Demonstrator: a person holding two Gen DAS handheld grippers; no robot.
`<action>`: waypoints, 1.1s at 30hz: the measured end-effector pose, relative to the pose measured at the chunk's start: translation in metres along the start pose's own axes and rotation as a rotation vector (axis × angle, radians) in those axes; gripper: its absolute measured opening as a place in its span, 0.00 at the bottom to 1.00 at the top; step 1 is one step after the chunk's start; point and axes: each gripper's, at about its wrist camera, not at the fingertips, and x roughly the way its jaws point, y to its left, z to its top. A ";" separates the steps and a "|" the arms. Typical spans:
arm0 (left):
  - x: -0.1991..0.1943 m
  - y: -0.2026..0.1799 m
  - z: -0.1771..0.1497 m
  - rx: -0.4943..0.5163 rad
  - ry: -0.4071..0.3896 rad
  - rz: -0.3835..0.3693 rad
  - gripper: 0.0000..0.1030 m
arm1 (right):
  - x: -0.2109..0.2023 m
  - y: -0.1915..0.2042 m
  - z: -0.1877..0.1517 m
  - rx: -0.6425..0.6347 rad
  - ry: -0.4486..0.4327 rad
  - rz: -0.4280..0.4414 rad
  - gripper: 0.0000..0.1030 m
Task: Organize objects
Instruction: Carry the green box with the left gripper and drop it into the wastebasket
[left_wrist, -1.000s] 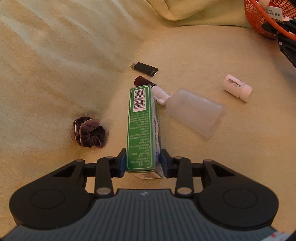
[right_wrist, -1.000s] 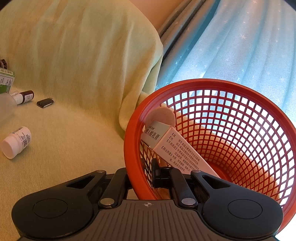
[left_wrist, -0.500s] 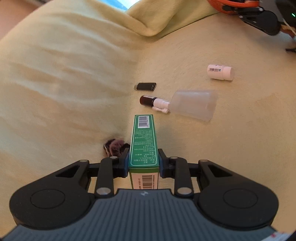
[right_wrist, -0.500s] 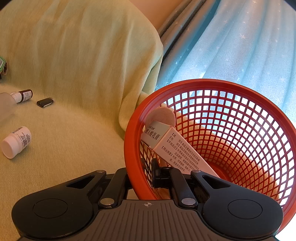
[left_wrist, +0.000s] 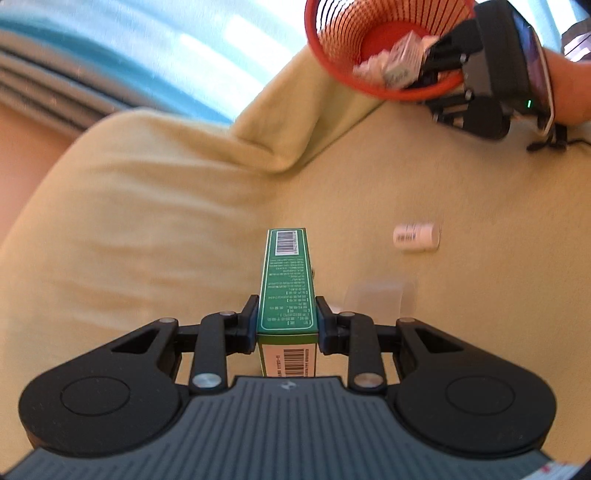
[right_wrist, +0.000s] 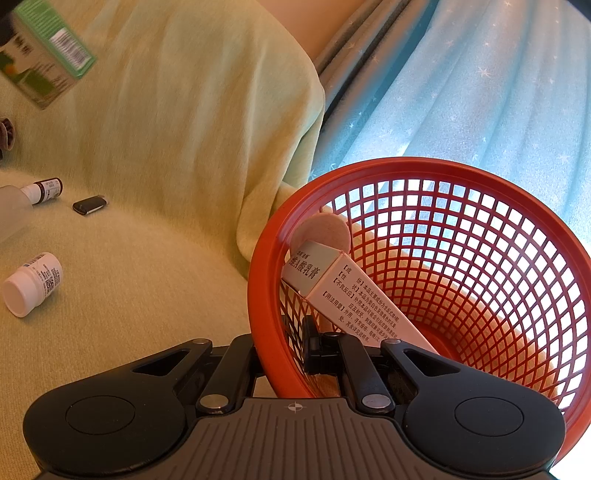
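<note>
My left gripper is shut on a green box with a barcode and holds it in the air above the yellow sofa seat; the box also shows in the right wrist view at top left. My right gripper is shut on the rim of the red mesh basket, which is tilted; the basket also shows in the left wrist view at top right. In the basket lie a white box with Chinese print and a round beige pad.
On the seat lie a white pill bottle, a clear frosted bottle, a small brown bottle, a black USB stick and a dark scrunchie. A sofa back cushion and blue curtain stand behind.
My left gripper has lifted the green box off the seat and swung up towards the basket. My right gripper and the basket have stayed still.
</note>
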 end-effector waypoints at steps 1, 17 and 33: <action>-0.002 0.000 0.006 0.008 -0.024 -0.003 0.24 | 0.000 0.000 0.000 0.000 0.000 0.000 0.03; -0.023 -0.010 0.084 0.149 -0.308 -0.064 0.24 | 0.000 0.000 0.000 0.000 0.000 0.000 0.03; -0.010 -0.039 0.151 0.199 -0.458 -0.157 0.24 | 0.001 0.000 0.002 0.002 -0.001 0.000 0.03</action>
